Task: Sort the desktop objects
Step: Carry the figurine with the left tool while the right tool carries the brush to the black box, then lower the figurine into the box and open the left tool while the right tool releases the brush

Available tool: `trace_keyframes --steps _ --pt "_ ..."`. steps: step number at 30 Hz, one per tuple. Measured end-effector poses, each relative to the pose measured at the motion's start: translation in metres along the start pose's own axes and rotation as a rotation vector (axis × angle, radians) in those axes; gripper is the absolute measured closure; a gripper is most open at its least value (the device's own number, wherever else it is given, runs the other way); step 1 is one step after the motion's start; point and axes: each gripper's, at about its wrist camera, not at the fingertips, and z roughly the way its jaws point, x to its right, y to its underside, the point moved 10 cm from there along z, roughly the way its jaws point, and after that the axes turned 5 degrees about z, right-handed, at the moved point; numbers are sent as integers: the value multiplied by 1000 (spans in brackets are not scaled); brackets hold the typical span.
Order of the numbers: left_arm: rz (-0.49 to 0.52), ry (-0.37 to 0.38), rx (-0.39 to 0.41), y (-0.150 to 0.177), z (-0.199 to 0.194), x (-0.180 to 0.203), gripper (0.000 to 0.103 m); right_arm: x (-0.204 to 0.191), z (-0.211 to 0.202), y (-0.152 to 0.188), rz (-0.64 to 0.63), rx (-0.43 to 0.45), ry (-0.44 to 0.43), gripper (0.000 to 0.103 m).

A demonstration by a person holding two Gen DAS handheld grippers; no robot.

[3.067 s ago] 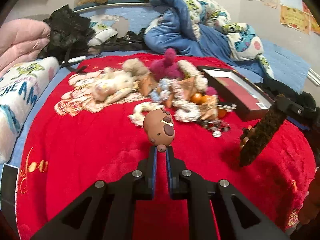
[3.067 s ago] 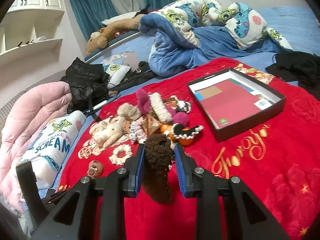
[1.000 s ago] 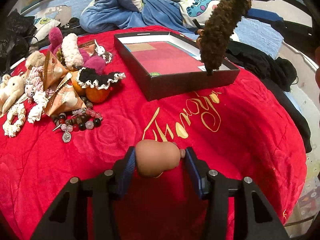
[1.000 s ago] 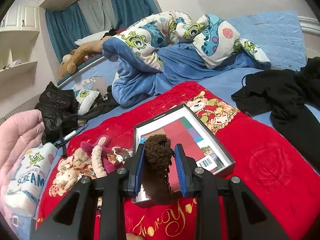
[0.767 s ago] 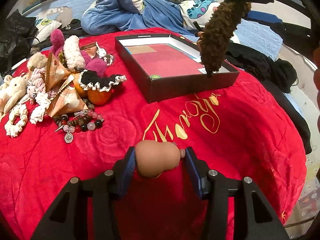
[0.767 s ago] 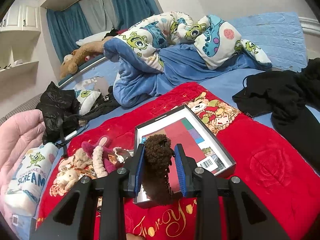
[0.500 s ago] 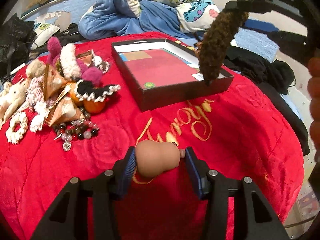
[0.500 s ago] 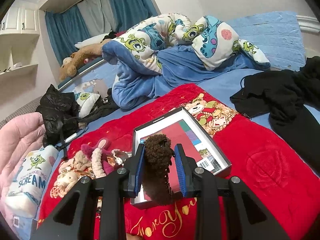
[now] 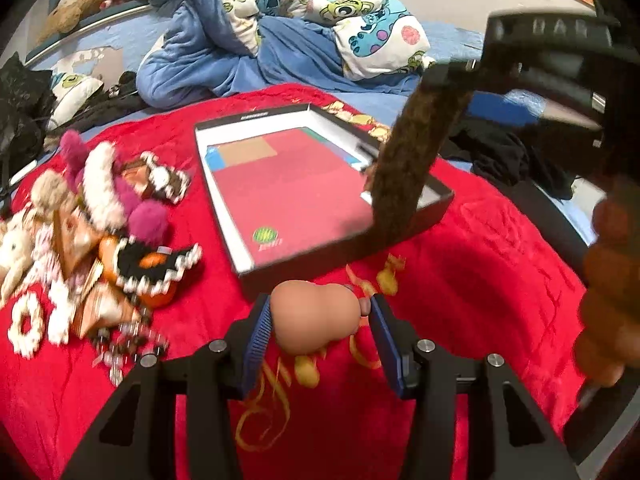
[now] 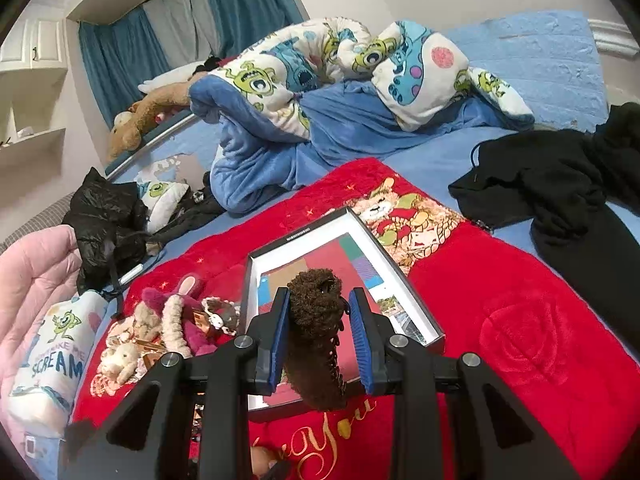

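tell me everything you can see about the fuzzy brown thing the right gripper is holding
The fuzzy brown item is a long, dark brown plush strip with a curly, woolly pile and a row of small dark teeth along one edge, like a hair clip. The right gripper clamps its upper end between blue pads, and it hangs down, slightly tilted, over the near right corner of the open black box. Nothing else visibly touches it.

The room was softly lit and fairly bright, with no strong glare. The left wrist view was smeared with blur, most on the pile of plush toys. The right wrist view was sharp. Both bent round, with black corners.
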Motion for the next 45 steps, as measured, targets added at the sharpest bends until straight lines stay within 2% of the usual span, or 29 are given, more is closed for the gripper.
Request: trace_keyframes --steps 4,10,12,16,21,26,29,45 --pt "18 -8 17 -26 11 0 53 6 13 -2 -16 -14 25 74" --pt "8 -19 -4 -64 50 -12 53 16 39 -5 -5 -49 5 74" --pt "19 -34 -8 -73 62 -16 53 21 54 -5 2 -84 -8 74" --pt "6 -48 -17 -84 83 -26 53 30 94 -10 -20 -146 31 74" --pt "-15 -57 -23 -82 99 -32 53 33 129 -14 -8 -199 10 75" --pt "12 -66 -35 -73 109 -31 53 16 149 -25 -90 -209 13 78" --pt "31 -81 -26 -73 111 -31 53 16 160 -20 -114 -243 21 78" --pt "32 -103 -15 -73 115 -38 52 22 178 3 -147 -327 45 77"
